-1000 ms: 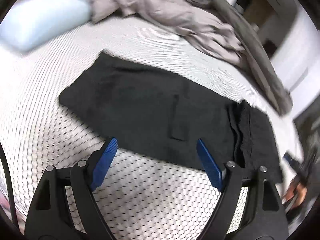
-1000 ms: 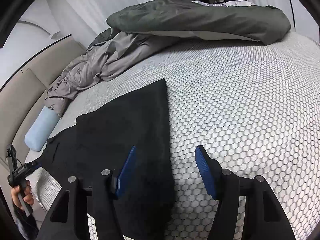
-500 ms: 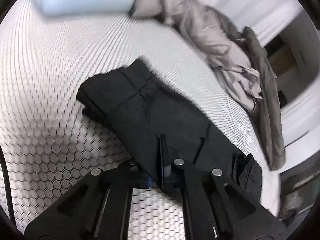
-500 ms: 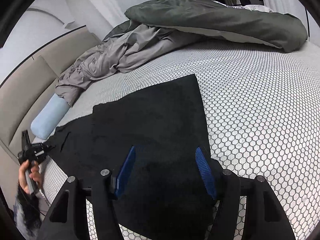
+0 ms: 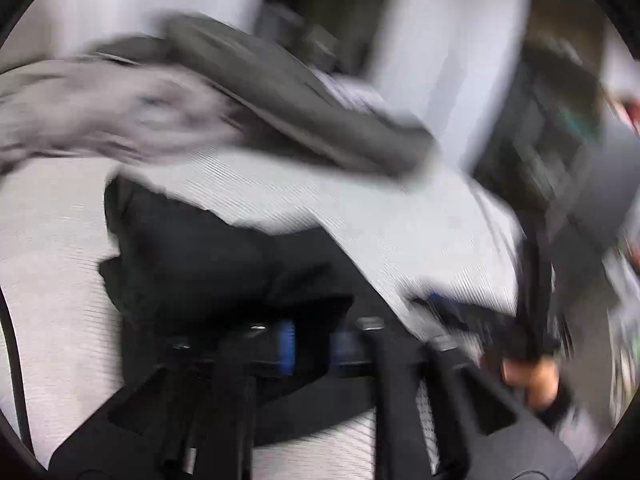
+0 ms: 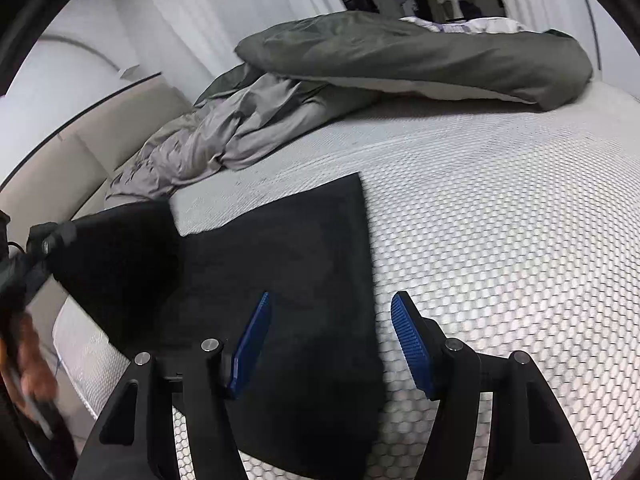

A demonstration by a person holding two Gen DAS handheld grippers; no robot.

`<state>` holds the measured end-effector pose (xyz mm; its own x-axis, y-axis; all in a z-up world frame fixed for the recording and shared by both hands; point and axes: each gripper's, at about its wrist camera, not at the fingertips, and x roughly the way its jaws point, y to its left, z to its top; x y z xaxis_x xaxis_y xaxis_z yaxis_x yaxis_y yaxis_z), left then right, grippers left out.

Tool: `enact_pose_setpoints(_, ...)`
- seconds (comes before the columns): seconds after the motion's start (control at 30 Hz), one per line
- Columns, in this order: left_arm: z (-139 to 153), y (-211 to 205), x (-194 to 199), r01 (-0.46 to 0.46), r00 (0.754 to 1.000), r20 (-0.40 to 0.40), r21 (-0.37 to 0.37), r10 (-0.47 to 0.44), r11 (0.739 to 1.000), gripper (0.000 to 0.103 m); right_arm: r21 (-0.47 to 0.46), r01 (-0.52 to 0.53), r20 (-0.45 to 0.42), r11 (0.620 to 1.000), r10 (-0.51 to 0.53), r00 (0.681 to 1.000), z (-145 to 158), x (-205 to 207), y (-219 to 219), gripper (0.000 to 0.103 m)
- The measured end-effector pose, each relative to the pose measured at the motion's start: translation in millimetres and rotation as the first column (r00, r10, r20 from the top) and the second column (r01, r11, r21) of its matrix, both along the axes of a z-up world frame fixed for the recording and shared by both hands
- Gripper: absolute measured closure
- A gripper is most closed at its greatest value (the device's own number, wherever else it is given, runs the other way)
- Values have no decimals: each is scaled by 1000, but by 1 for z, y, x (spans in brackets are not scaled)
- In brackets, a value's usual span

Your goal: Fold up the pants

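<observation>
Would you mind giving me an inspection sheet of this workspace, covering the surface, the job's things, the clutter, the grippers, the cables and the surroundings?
Surface: a bed with a white honeycomb-patterned cover.
Job's things: black pants lie on the bed; their left end is raised off it.
Clutter: a rumpled grey sheet and a dark green duvet are heaped at the far side.
Grippers: the left gripper is shut on the pants, its picture blurred; the right gripper is open, hovering over the pants' right edge.
Cables: a thin dark cable runs along the left edge of the left wrist view.
Surroundings: a beige headboard and white walls; the rest is too blurred to tell.
</observation>
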<state>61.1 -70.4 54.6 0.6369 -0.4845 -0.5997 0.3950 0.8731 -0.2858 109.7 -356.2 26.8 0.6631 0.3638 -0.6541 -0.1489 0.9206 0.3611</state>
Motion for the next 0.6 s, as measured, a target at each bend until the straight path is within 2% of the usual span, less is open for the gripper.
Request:
enact_pose_setpoints(0.03, -16, -24, 4, 78, 996, -37, 31, -77, 996, 44, 3, 17, -1, 1000, -17, 1000, 0, 0, -7, 39)
enact_pose_setpoints(0.07, -33, -41, 5, 125, 990, -70, 71, -120, 990, 44, 6, 31, -4, 999, -31, 999, -1, 1, -12, 39)
enact_pose_setpoints(0.1, -54, -52, 2, 140, 985, -115, 131, -125, 981, 44, 6, 53, -9, 999, -53, 999, -1, 1, -19, 39)
enact_pose_setpoints(0.13, -63, -55, 0, 149, 982, -140, 144, -129, 978, 44, 5, 70, -14, 997, -70, 997, -2, 2, -25, 39)
enact_pose_setpoints(0.2, -66, -45, -10, 183, 974, -151, 107, -166, 977, 44, 10, 95, -38, 995, -95, 995, -6, 3, -36, 39)
enact_pose_setpoints(0.3, -45, -15, -24, 185, 980, -82, 51, -181, 981, 44, 6, 89, -55, 996, -89, 995, -9, 3, -41, 39)
enact_pose_setpoints(0.47, -26, 52, -31, 37, 999, -30, -73, -39, 997, 43, 4, 34, -44, 999, -33, 998, -8, 1, -30, 39)
enact_pose_setpoints(0.53, -28, 80, -32, -35, 998, -52, -123, 29, 992, 43, -7, -8, -34, 1000, 7, 999, -6, 0, -16, 39)
enact_pose_setpoints(0.6, -31, 97, -22, -53, 996, -86, -177, 38, 983, 43, -34, -65, -13, 997, 64, 998, -2, -4, 1, 39)
